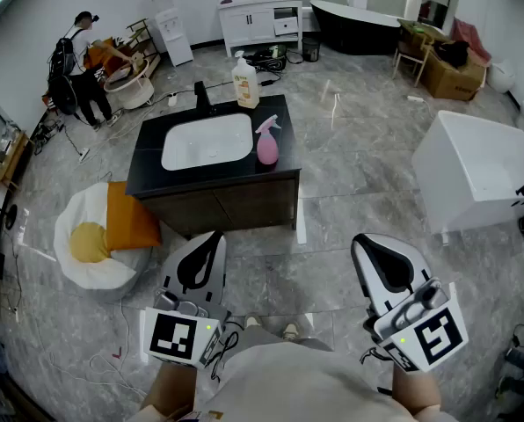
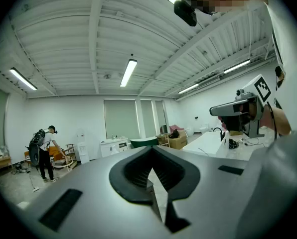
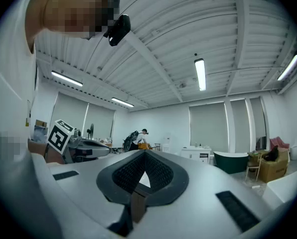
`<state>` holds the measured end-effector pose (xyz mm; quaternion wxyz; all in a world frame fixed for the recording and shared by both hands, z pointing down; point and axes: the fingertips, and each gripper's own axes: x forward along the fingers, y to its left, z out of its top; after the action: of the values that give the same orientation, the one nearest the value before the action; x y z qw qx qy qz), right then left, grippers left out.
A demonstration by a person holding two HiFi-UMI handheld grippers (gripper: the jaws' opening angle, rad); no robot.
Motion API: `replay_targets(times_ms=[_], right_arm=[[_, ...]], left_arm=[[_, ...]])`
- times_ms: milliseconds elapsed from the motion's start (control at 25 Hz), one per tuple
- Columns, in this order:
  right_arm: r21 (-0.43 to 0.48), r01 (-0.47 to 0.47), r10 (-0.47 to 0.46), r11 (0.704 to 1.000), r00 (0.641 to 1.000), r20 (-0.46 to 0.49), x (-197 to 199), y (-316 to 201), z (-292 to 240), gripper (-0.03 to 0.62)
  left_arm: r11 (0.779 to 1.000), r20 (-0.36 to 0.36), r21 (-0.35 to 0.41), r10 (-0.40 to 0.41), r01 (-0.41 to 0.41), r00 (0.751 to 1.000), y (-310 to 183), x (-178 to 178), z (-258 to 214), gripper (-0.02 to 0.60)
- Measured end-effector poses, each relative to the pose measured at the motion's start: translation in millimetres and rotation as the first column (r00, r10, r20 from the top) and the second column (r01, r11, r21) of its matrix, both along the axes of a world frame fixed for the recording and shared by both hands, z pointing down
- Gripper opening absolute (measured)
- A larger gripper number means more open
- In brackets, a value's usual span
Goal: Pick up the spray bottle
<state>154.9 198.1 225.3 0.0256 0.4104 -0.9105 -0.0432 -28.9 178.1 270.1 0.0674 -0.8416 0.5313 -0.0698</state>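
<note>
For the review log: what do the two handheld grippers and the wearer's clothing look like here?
The left gripper and right gripper have pale grey, flat, tapering shells with black teardrop-shaped ribbed pads. Each carries a cube with black-and-white square markers, a small green light and thin black cables at the rear. The person wears a light top.

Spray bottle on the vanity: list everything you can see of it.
The spray bottle is pink and looks like plastic, with a rounded body narrowing to a paler trigger head on top. It stands upright on the black countertop, just right of the white basin and near the counter's right edge. Nothing but the countertop touches it. Any label or liquid level is too small to tell.
</note>
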Motion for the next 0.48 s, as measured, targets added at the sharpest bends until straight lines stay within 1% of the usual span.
replay_targets(times_ms=[160, 480], right_arm=[[-0.028, 0.019, -0.019, 0.999, 1.0, 0.013, 1.8, 3.0, 3.0, 0.028], [-0.032, 0.041, -0.041, 0.999, 0.999, -0.005, 7.0, 6.3, 6.1, 0.028]], left_arm=[[1.0, -0.003, -0.001, -0.007, 0.007, 1.0, 4.4, 2.4, -1.5, 0.018], [1.0, -0.011, -0.007, -0.029, 0.029, 1.0, 11.2, 6.5, -2.8, 0.018]])
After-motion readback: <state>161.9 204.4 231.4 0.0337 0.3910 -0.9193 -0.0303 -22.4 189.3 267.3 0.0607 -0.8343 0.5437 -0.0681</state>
